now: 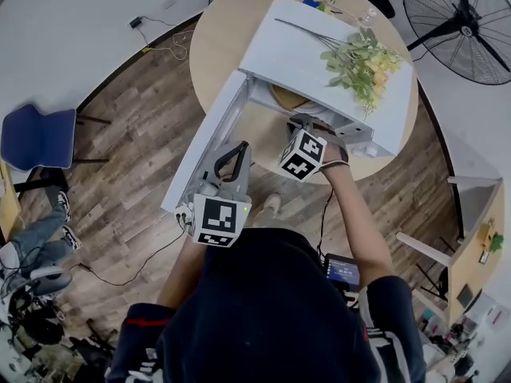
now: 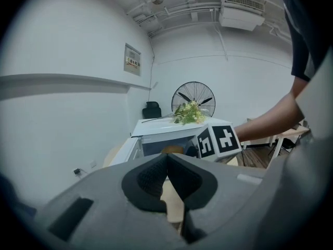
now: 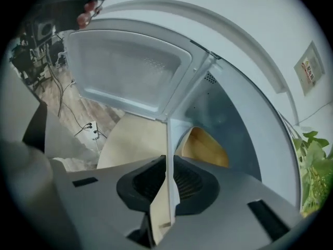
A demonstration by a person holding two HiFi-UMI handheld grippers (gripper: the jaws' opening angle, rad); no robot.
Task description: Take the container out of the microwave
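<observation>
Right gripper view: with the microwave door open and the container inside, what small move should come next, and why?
Probably open the right tongs and ease them toward the yellow container: they are shut and empty at the cavity mouth, the microwave door stands open, and the container sits inside, ungrasped.

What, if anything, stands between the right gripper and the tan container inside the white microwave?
Nothing visible. The white microwave door is swung open to the side, and the tan container sits exposed inside, ahead of the right gripper, whose jaws are shut.
</observation>
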